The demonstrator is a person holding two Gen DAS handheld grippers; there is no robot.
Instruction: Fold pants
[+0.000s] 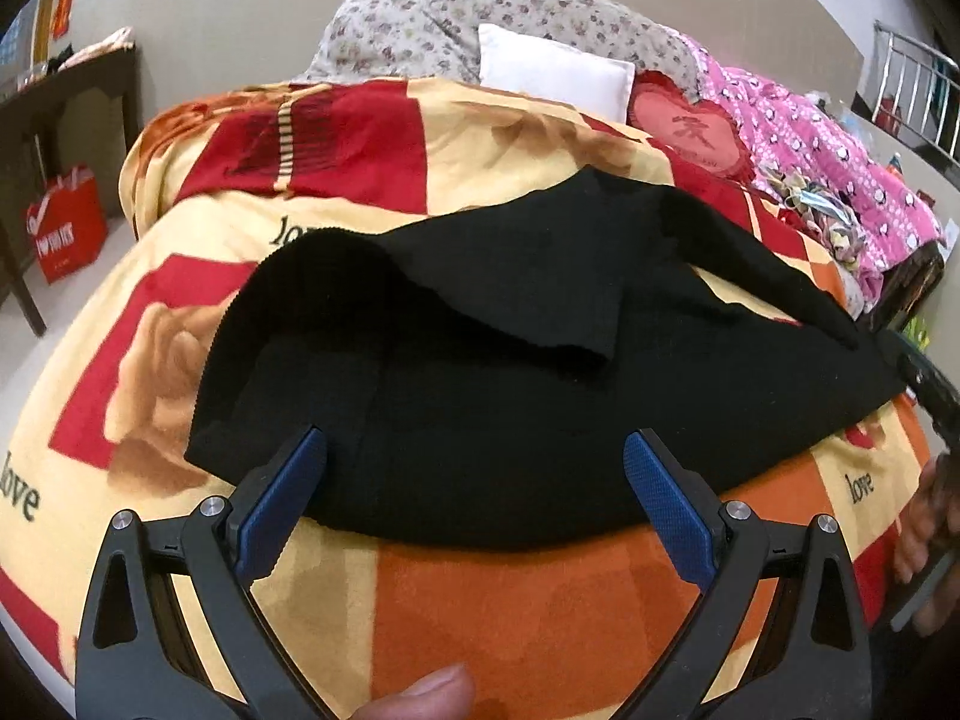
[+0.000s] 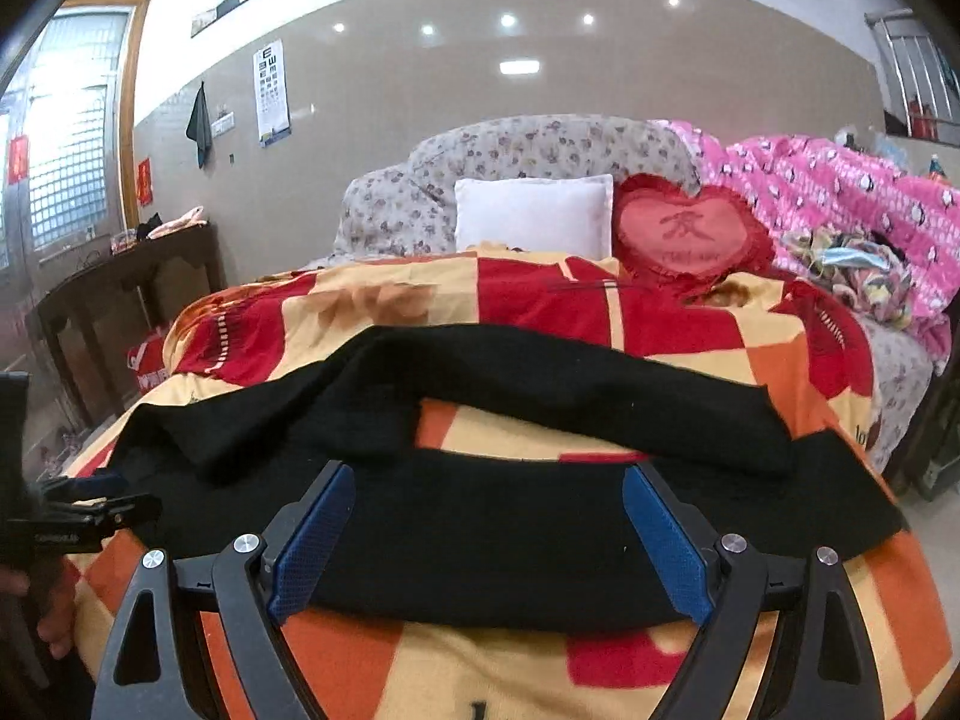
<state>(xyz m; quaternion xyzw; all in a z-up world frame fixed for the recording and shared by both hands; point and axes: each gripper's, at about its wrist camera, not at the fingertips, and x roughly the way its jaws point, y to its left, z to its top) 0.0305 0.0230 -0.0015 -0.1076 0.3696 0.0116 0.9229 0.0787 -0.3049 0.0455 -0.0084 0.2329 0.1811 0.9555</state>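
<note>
At the far left of the left wrist view stands a dark wooden side table [image 1: 72,90], with a red paper shopping bag [image 1: 66,228] on the floor below it. To its right the bed is spread with a red, orange and cream patchwork blanket printed with roses [image 1: 510,600]. The black knitted pants [image 1: 510,408] lie flat across this blanket, one leg folded over so a corner flap rests on top of the rest. The left gripper [image 1: 477,480] hovers at the near edge of the pants with its blue-padded jaws spread wide and nothing between them; the cloth lies just under the tips. Beyond, against the headboard, sit a white square pillow [image 1: 555,75], a red heart-shaped cushion [image 1: 690,126] and, furthest right, a pink printed quilt [image 1: 828,162].

In the right wrist view the left gripper shows at the left edge, touching the end of the pants. The right gripper [image 2: 489,528] hangs over the near hem of the pants, its jaws also wide apart and holding nothing.
</note>
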